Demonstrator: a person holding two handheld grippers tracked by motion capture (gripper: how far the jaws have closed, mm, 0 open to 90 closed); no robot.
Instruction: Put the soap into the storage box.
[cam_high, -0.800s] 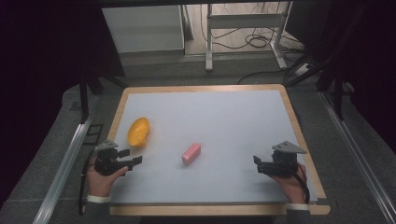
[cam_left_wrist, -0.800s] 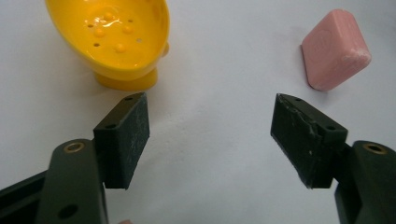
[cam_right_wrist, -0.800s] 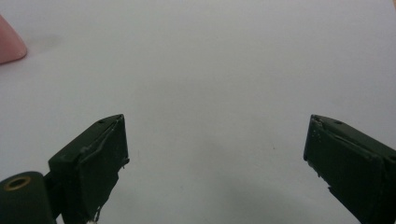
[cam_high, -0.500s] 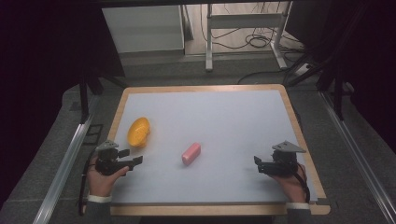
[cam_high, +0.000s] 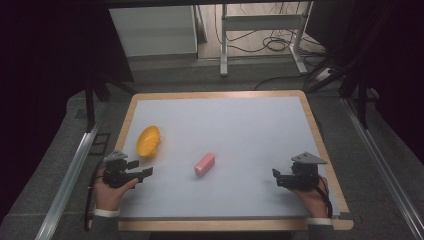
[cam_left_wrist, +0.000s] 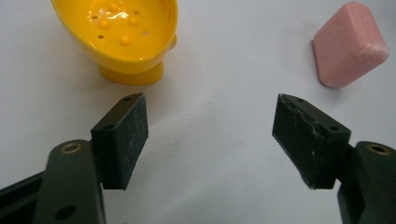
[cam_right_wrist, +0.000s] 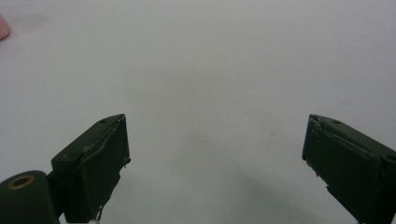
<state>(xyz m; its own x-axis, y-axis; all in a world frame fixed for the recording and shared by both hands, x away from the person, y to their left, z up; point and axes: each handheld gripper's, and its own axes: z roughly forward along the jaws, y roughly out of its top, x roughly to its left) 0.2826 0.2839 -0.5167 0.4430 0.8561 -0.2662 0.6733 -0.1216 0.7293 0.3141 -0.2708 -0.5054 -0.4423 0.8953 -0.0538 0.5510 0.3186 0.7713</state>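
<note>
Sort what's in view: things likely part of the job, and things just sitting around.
Likely in the job: glossy yellow plastic soap dish with drain holes; pink rounded soap bar; left tongs, open; right tongs, open.

Just around: white metal frame and cables behind the table.

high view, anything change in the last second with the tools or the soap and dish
Nothing visibly changed. The left tool and right tool are open and empty at the near corners of the table, as before. The pink soap bar lies in the middle, and the yellow soap dish sits just beyond the left tool, both in the same spots and untouched.
</note>
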